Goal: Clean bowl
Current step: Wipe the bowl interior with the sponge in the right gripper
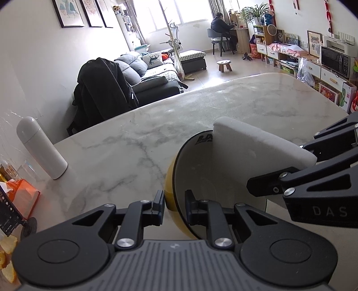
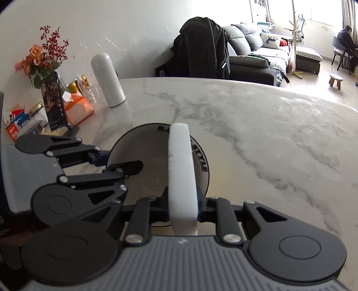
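Bowl point(image 1: 201, 179) rim pinched in left gripper point(image 1: 174, 206); right gripper point(image 2: 182, 201) clamps sponge point(image 2: 181, 170) inside it

Home living room – grey sofa point(image 1: 143, 71), framed pictures point(image 1: 69, 12), marble table point(image 1: 134, 143), microwave point(image 1: 334, 61).

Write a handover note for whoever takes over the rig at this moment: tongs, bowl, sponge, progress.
Left tongs: shut on the rim of the yellow-outside, white-inside bowl, which is tilted on the marble table.
Right tongs: shut on the white rectangular sponge, which reaches into the bowl.
Done: both grasps, sponge at the bowl.
Left: wipe the inside; how clean it is, unclear.
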